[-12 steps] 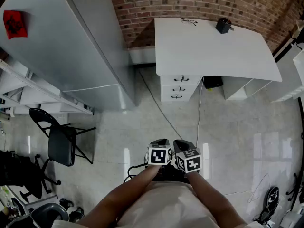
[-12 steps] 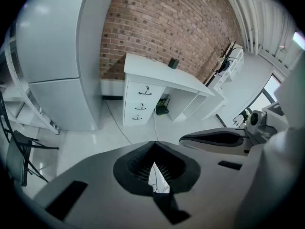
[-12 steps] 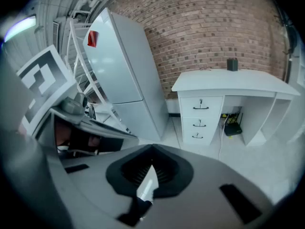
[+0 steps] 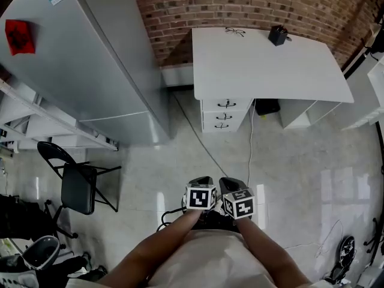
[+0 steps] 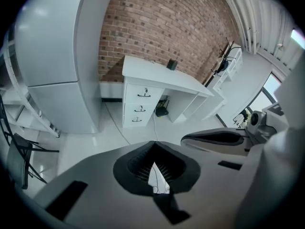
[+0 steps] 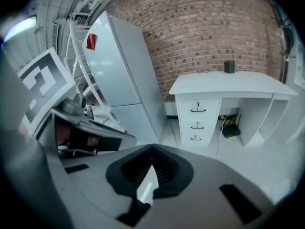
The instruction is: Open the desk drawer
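Since the earlier frame the head view has swung slightly: the white desk (image 4: 270, 65) and its drawer stack (image 4: 224, 114) sit a touch further left and lower, while both grippers hold the same spot at the person's waist.

Head view: the desk has a smooth, matt white top with a curved front edge, and stands against a rough red brick wall (image 4: 240, 5). Its three flat-fronted drawers, each with a small dark curved handle, are all closed, under the desk's left end. The left gripper (image 4: 202, 179) and right gripper (image 4: 231, 181) are side by side, almost touching, well short of the desk, across glossy pale floor tiles (image 4: 288, 173). A tall, smooth grey refrigerator (image 4: 78, 59) stands left of the desk. A black folding chair (image 4: 78, 188) is off to the left. A thin cable (image 4: 251, 143) trails over the floor from the desk toward the person. Spectacles (image 4: 235, 32) and a small black object (image 4: 277, 35) lie on the desktop.

Left gripper view: the grey jaws with ribbed black pads are clenched tip to tip, with nothing between them. The drawers are far ahead, left of centre.

Right gripper view: its jaws are likewise closed and empty. The drawer stack shows beyond them, slightly right.
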A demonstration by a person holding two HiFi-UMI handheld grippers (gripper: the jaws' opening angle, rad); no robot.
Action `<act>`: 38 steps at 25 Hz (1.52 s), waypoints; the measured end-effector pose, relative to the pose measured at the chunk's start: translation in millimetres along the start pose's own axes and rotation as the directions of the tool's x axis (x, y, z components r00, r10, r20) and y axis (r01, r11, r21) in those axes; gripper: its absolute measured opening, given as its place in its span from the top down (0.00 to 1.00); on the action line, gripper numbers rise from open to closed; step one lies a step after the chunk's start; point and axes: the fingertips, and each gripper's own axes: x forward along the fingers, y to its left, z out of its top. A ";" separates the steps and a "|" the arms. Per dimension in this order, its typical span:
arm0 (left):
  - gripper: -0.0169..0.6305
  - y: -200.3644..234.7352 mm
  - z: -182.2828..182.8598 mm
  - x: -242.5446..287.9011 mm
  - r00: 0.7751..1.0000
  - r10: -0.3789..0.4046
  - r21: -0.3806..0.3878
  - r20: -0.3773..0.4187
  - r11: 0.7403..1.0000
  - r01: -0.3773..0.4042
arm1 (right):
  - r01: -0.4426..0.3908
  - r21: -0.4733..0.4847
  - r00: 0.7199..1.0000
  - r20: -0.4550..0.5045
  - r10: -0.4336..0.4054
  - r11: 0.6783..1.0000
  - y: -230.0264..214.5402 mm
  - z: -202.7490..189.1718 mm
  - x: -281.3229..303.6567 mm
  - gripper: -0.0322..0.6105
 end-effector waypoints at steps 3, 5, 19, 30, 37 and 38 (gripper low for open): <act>0.96 1.7 -2.3 -0.3 1.000 0.004 0.004 -0.002 1.000 -0.004 | 0.004 -0.004 1.000 0.011 -0.004 1.000 0.8 0.1 0.2 0.93; 0.96 3.3 -3.7 -0.3 1.000 0.009 0.003 -0.003 1.000 -0.009 | 0.005 -0.014 1.000 0.006 -0.005 1.000 0.1 -2.4 -0.6 0.93; 0.96 -1.4 2.5 11.6 0.998 0.064 0.014 -0.026 0.998 -0.064 | -0.019 0.054 1.000 0.012 0.019 0.998 -40.4 -7.3 -5.8 0.93; 0.96 -20.2 33.0 34.5 0.996 0.091 0.000 0.015 0.996 -0.091 | -0.005 0.089 1.000 -0.014 0.006 0.996 -93.5 -12.0 -4.6 0.93; 0.96 -12.0 52.3 50.1 0.996 0.092 -0.003 0.001 0.996 -0.092 | 0.010 0.105 0.999 -0.037 -0.006 0.994 -107.4 -2.4 6.3 0.93; 0.96 -9.8 55.6 52.8 0.996 0.091 0.002 -0.002 0.996 -0.091 | 0.012 0.111 0.999 -0.041 -0.007 0.994 -108.5 -0.9 9.8 0.93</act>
